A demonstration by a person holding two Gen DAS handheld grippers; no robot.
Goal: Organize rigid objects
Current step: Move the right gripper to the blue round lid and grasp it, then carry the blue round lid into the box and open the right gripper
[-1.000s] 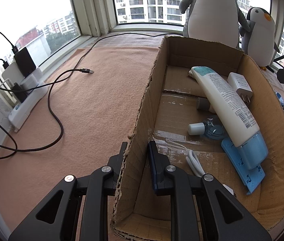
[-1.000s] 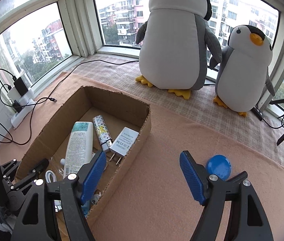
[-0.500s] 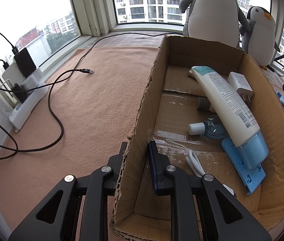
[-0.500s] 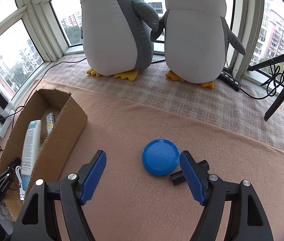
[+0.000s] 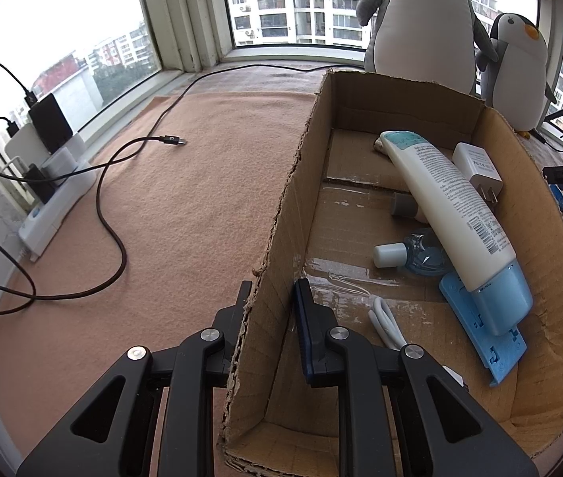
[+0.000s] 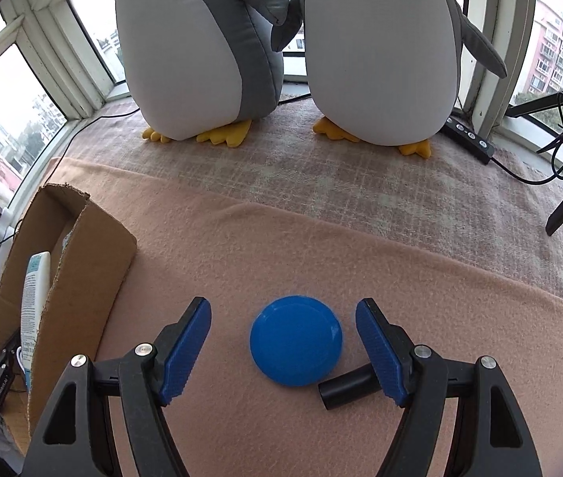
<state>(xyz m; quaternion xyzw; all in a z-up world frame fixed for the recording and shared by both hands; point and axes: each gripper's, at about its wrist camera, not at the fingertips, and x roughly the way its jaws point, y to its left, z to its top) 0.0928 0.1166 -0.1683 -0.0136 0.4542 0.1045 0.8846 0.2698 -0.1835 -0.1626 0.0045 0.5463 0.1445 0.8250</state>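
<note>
So the left claw point(image 5: 271, 302) is pinched tight on the near side wall of the cardboard box point(image 5: 281, 214), one finger outside and one inside, which I'd guess is just to pin the box down so it doesn't skate around on the peach blanket point(image 5: 186, 198) while stuff gets dropped in. Over on the other side, the right claw point(image 6: 283, 342) is spread wide and hangs right over the blue round lid point(image 6: 296, 340), one pad on each side and neither touching it, so that looks like the next grab. A short black tube point(image 6: 347, 389) lies right against the lid by the right-hand pad and could get snagged. Inside the box there's already a white lotion tube point(image 5: 448, 206), a white charger point(image 5: 478, 171), a small clear bottle point(image 5: 412, 252) and a coiled white cable point(image 5: 386, 324). Farther back two plush penguins point(image 6: 198, 47) sit by the window, probably not part of this.
</note>
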